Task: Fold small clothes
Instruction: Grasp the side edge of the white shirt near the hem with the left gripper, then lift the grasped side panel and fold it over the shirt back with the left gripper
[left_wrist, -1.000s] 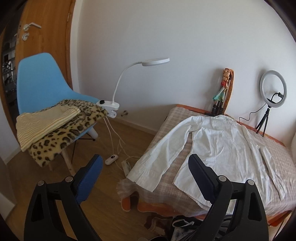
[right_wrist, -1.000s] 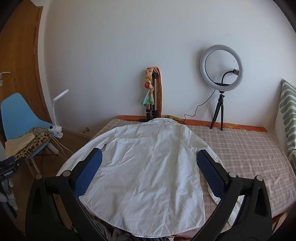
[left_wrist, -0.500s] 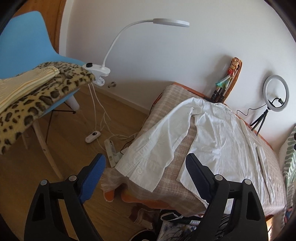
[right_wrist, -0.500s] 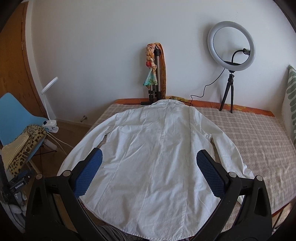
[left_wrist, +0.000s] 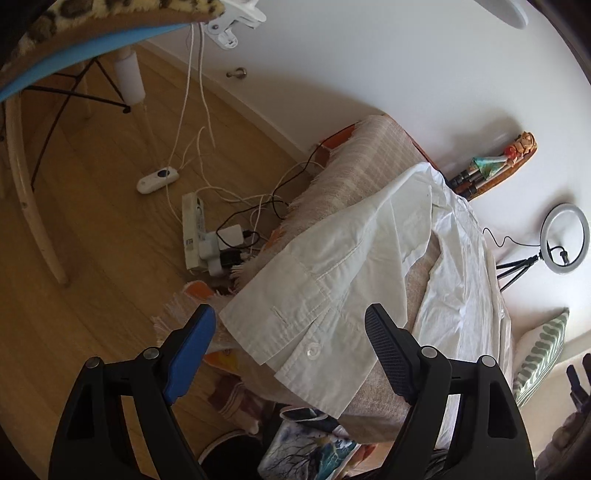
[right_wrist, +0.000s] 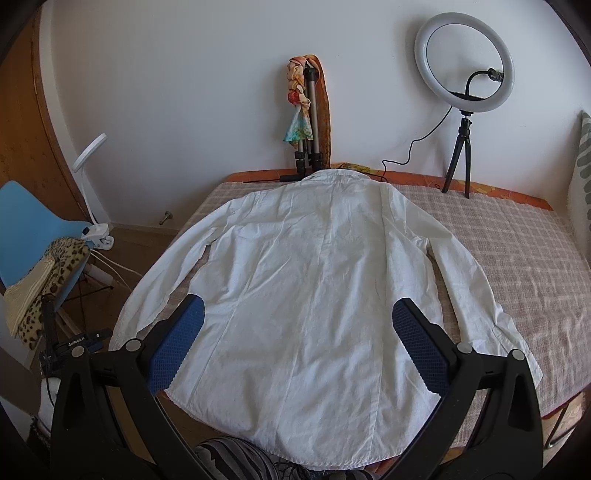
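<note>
A white long-sleeved shirt (right_wrist: 314, 295) lies flat, back up, on the checked bed cover (right_wrist: 517, 251), collar toward the wall, both sleeves spread out. Its left sleeve cuff (left_wrist: 295, 332) hangs over the bed's near left corner. My left gripper (left_wrist: 291, 328) is open, its jaws on either side of that cuff, close above it, holding nothing. My right gripper (right_wrist: 295, 325) is open and empty, hovering over the shirt's lower back near the hem.
A blue chair (right_wrist: 26, 229) with a leopard blanket stands left of the bed. A power strip (left_wrist: 195, 232) and tangled cables lie on the wood floor. A ring light (right_wrist: 465, 70) and a tripod (right_wrist: 310, 129) stand at the wall. A striped pillow (left_wrist: 539, 358) lies at the right.
My left gripper has dropped low and moved in toward the left sleeve cuff at the bed corner. My right gripper has moved slightly forward over the shirt. Both stay open.
</note>
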